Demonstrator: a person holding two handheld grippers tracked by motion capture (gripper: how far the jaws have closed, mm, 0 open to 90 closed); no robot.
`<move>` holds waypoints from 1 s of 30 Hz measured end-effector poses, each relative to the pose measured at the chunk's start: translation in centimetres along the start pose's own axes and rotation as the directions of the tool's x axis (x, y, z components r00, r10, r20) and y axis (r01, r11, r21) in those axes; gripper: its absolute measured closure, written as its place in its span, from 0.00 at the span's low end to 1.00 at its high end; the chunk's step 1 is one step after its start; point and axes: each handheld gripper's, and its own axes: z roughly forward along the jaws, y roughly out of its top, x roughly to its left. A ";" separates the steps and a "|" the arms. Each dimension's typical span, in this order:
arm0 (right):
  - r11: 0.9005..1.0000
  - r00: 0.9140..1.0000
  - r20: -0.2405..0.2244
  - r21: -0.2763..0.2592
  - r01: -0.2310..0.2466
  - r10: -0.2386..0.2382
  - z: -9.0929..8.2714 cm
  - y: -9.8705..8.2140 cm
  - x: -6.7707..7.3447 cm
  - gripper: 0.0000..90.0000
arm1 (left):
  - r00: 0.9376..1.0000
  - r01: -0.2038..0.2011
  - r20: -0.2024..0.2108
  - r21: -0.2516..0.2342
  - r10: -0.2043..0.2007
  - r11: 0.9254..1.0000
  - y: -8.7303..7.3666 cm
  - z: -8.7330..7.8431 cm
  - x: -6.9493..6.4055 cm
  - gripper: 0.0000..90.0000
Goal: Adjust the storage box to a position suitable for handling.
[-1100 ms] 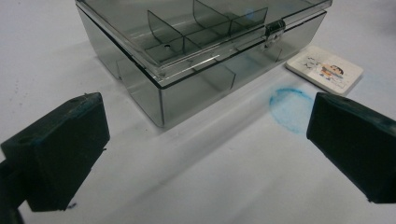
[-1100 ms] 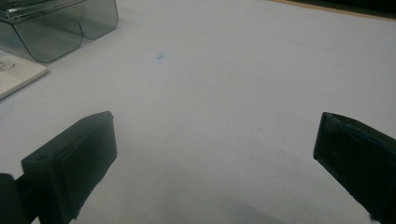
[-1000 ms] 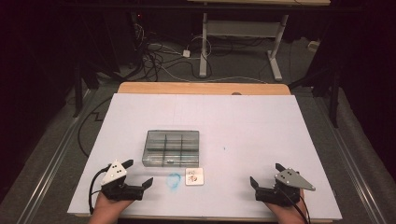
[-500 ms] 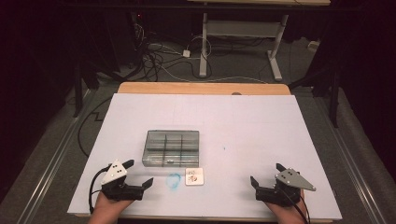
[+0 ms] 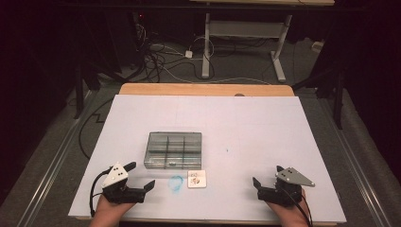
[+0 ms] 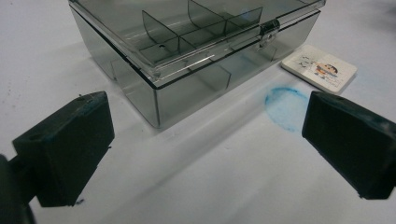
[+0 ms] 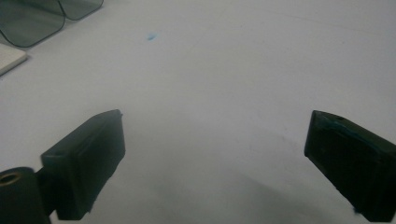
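Note:
A smoky clear compartment box (image 5: 173,150) with its lid closed sits on the white table (image 5: 246,123), left of centre. Just in front of it lie a small white picture card (image 5: 197,179) and a blue ring mark (image 5: 176,183). My left gripper (image 5: 141,174) rests near the front left edge, open, aimed at the box (image 6: 187,42), with the card (image 6: 320,69) and blue mark (image 6: 285,100) beyond its right jaw. My right gripper (image 5: 267,175) sits at the front right, open; its jaws have just been closing a little with nothing between them (image 7: 215,121).
The table's wooden far edge (image 5: 203,89) shows beyond the white sheet. Cables and a desk frame (image 5: 246,33) stand on the dark floor behind. In the right gripper view, a corner of the box (image 7: 28,18) and of the card (image 7: 9,58) lie at upper left.

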 end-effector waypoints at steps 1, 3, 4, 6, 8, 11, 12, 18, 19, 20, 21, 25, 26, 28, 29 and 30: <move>1.000 1.000 -0.001 0.001 0.002 -0.002 0.0 0.0 0.0 0.14 | 1.000 0.000 -0.001 0.000 0.000 1.000 0.0 0.0 0.0 0.02; 1.000 1.000 -0.011 0.000 0.009 -0.009 0.0 0.0 0.0 0.20 | 1.000 0.001 -0.001 -0.003 -0.001 1.000 0.0 0.0 0.0 0.02; 1.000 1.000 -0.018 0.002 0.011 -0.011 0.0 0.0 0.0 0.23 | 1.000 0.001 -0.001 -0.003 -0.001 1.000 0.0 0.0 0.0 0.02; 1.000 1.000 -0.025 -0.004 0.017 -0.017 0.0 0.0 0.1 0.30 | 1.000 0.003 0.002 -0.004 -0.003 1.000 0.0 0.0 0.0 0.02; 1.000 0.999 -0.032 -0.012 0.024 -0.024 -0.1 0.0 0.0 0.35 | 1.000 0.004 0.004 -0.003 -0.004 1.000 0.0 0.0 0.0 0.02; 1.000 0.999 -0.043 -0.022 0.017 -0.017 -0.2 0.0 0.0 0.47 | 1.000 0.006 0.010 -0.004 -0.006 1.000 0.0 0.0 0.1 0.02; 1.000 0.999 -0.052 -0.020 0.013 -0.014 -0.2 0.0 -0.1 0.52 | 1.000 0.006 0.010 -0.004 -0.006 1.000 0.0 0.0 0.1 0.02; 1.000 0.993 -0.117 -0.007 0.029 -0.030 -0.3 0.1 0.6 0.82 | 1.000 0.009 0.014 0.005 -0.009 1.000 0.1 0.0 0.2 0.00; 0.999 0.991 -0.127 -0.009 0.034 -0.035 -0.3 0.2 0.8 0.87 | 1.000 0.014 0.016 0.008 -0.014 1.000 0.1 0.1 0.2 0.00; 0.999 0.991 -0.127 -0.009 0.034 -0.035 -0.3 0.2 0.8 0.87 | 1.000 0.022 0.015 0.008 -0.023 1.000 0.1 0.1 0.3 0.00; 0.999 0.987 -0.156 -0.014 0.029 -0.031 -0.4 0.5 1.3 0.99 | 0.999 0.029 0.016 0.010 -0.029 1.000 0.1 0.1 0.4 0.00; 0.999 0.978 -0.207 -0.028 0.016 -0.021 -0.3 0.9 2.1 1.00 | 0.999 0.046 0.015 0.008 -0.046 0.999 0.1 0.1 0.5 0.00; 0.999 0.972 -0.230 -0.034 0.029 -0.036 -0.2 1.2 3.0 1.00 | 0.999 0.045 0.017 0.010 -0.045 0.999 0.1 0.1 0.5 0.00; 0.999 0.969 -0.241 -0.038 0.039 -0.047 -0.1 1.3 3.5 1.00 | 0.999 0.045 0.029 0.013 -0.045 0.999 0.1 0.1 0.6 0.00; 0.997 0.961 -0.267 -0.047 0.054 -0.065 0.2 1.6 4.5 1.00 | 0.998 0.045 0.034 0.010 -0.046 0.999 0.1 0.0 0.6 0.00; 0.997 0.961 -0.267 -0.047 0.054 -0.065 0.2 1.6 4.5 1.00 | 0.998 0.048 0.038 0.000 -0.048 0.999 0.1 0.0 0.7 0.00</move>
